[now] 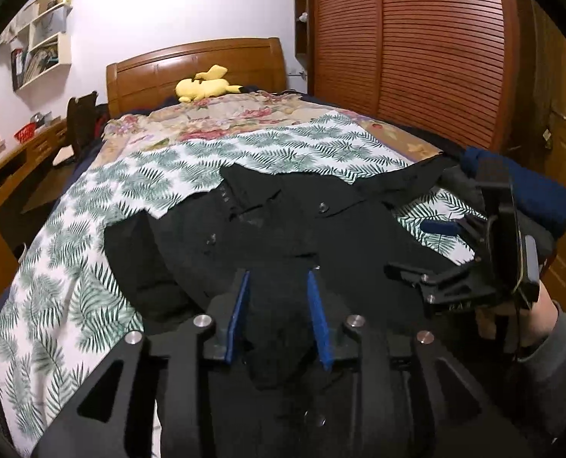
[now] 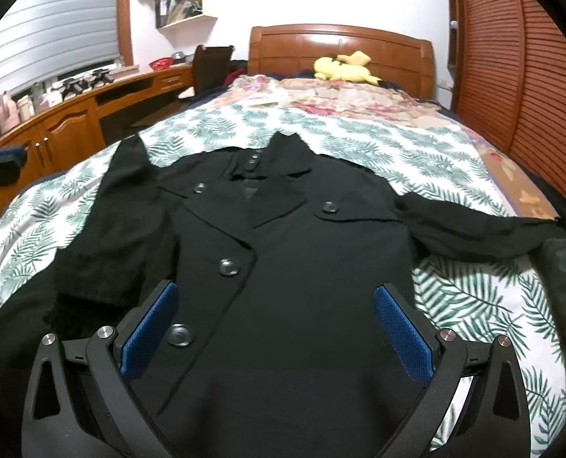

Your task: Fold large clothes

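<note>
A black buttoned coat (image 2: 283,267) lies face up on the leaf-print sheet (image 2: 359,137), collar toward the headboard. One sleeve (image 2: 473,229) stretches out to the right; the other (image 2: 130,198) lies bunched at the left. My left gripper (image 1: 279,294) sits low over the coat's near part. Its blue pads (image 1: 241,305) stand a little apart, with a loose fold of black cloth (image 1: 279,328) between them, not pinched. My right gripper (image 2: 275,313) hovers wide open over the coat's front, holding nothing. It also shows at the right of the left wrist view (image 1: 408,246), held by a hand (image 1: 542,316).
A yellow plush toy (image 1: 206,86) lies by the wooden headboard (image 1: 195,65). A slatted wardrobe (image 1: 416,45) runs along the bed's right side. A wooden desk (image 2: 73,114) and a chair (image 2: 210,65) stand left. Dark blue clothes (image 1: 542,191) are piled at the bed's right edge.
</note>
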Demonstrator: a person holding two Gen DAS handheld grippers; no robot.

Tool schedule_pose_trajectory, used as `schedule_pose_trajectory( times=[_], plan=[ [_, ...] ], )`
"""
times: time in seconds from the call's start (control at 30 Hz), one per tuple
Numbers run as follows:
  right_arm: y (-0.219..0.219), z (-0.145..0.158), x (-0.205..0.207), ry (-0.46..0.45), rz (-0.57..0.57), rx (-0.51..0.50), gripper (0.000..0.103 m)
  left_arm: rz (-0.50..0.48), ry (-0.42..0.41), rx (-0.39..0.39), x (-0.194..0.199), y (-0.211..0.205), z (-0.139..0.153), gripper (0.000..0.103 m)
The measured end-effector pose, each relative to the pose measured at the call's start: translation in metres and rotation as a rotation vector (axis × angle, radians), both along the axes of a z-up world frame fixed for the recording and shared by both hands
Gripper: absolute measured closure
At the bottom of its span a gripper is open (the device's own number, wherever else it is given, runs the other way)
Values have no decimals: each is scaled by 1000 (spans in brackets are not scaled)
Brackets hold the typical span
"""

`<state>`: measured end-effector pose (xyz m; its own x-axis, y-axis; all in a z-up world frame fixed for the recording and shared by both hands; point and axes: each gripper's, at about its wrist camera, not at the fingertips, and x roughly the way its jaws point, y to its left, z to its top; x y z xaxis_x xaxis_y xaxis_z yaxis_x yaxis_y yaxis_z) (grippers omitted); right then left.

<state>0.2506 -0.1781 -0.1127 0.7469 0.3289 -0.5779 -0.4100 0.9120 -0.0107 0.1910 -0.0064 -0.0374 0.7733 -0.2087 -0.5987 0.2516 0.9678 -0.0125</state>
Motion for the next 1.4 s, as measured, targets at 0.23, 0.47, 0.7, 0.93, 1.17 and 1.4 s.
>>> schedule_pose_trajectory(
  times=[0.23,0.47,0.7,0.93,1.17,1.4],
  plan=[
    [35,-6,-6,5,98,11,0,121,-4,-44,-13,39,-31,73],
    [85,-31,-19,64,260,-29,11,196,-27,-26,-25,68,-49,73],
    [124,-47,-35,113,379,-31,14,252,-18,-69,-33,93,-56,73],
    [154,-69,-46,147,439,-113,31,276,-13,-60,-38,105,-59,73],
    [146,-63,-40,147,449,-95,96,279,-10,-52,-39,106,-61,74],
    [103,-30,-31,88,365,17,100,257,-1,-50,-35,99,-61,73]
  ],
)
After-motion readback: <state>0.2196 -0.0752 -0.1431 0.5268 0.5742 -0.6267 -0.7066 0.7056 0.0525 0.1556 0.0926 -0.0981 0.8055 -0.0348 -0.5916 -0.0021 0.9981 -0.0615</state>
